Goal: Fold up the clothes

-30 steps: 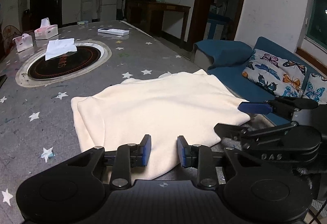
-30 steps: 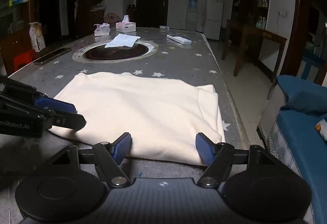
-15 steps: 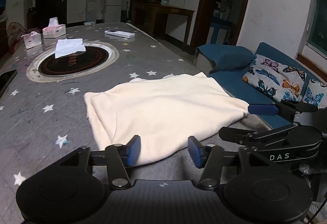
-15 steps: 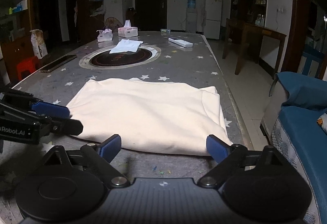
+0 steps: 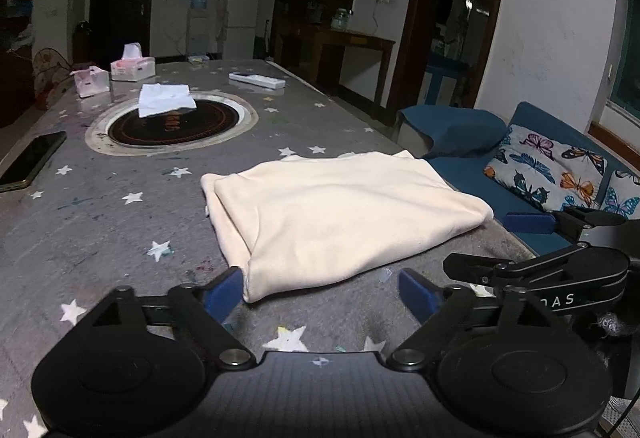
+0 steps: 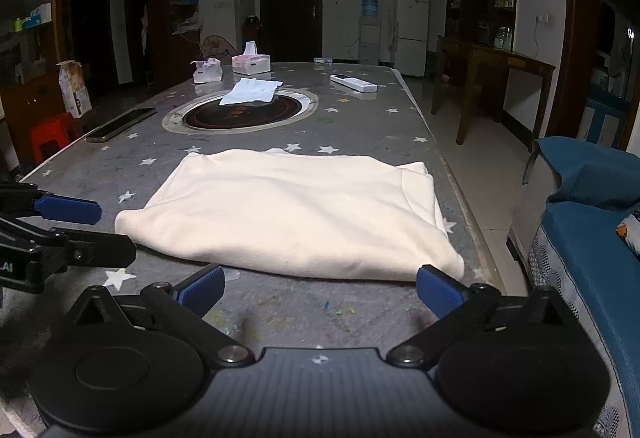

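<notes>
A cream garment [image 5: 340,214] lies folded into a flat rectangle on the grey star-patterned table [image 5: 100,222], near its right edge. My left gripper [image 5: 320,288] stands open just short of the garment's near corner, holding nothing. The same cream garment [image 6: 296,210] fills the middle of the right wrist view. My right gripper [image 6: 320,288] is wide open a little before its near edge, also holding nothing. Each gripper shows at the side of the other's view: the right gripper [image 5: 516,242] and the left gripper [image 6: 86,226].
Farther back lie a round dark hotplate [image 5: 172,122] with a white cloth [image 5: 166,100] on it, two tissue boxes [image 5: 132,68], a remote [image 5: 256,80] and a phone [image 5: 30,160]. A blue sofa [image 5: 532,174] with butterfly cushions stands right of the table.
Both grippers have pulled back from the garment and opened wider; the left one was nearly closed over the cloth's edge a second ago. The garment stays flat on the table.
</notes>
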Motion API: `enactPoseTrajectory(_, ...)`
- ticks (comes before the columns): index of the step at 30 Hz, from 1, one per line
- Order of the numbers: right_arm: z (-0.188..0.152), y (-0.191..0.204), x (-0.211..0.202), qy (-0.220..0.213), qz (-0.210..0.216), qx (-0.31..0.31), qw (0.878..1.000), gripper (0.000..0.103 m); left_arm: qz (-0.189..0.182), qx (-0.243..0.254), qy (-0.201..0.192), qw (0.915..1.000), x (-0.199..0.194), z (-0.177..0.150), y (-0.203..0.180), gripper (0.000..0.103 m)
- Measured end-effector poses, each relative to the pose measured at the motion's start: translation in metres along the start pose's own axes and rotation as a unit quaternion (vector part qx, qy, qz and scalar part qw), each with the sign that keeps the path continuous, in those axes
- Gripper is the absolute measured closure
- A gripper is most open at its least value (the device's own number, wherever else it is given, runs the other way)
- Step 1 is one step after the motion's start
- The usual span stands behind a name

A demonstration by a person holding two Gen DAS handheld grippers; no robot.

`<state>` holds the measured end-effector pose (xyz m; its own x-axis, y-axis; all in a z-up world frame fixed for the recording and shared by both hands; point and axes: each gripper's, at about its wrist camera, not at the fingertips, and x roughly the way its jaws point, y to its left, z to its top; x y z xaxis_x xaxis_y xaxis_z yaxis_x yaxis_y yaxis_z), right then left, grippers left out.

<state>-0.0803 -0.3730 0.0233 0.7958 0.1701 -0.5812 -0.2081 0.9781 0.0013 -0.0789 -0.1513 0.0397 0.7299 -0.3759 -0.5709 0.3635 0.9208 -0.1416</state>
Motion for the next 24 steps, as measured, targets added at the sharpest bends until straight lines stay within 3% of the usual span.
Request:
enactPoseTrajectory(3,-0.004,0.004,-0.004,-0.002,-0.007,0.001,1.000,0.000,0.002,-0.001,-0.011,0.9999,-0.007,-0.004,-0.001,0.000)
enactPoseTrajectory(15,-0.016,0.005,-0.022,-0.019,0.011,0.038,0.999,0.000,0.027,-0.021,-0.040,0.9986,-0.026,-0.017,0.002,0.000)
enactPoseTrajectory(24,-0.023,0.011,-0.028,-0.016,0.004,0.028,0.999,0.000,0.037,-0.024,-0.019,0.9988,-0.031,-0.022,-0.003,0.000)
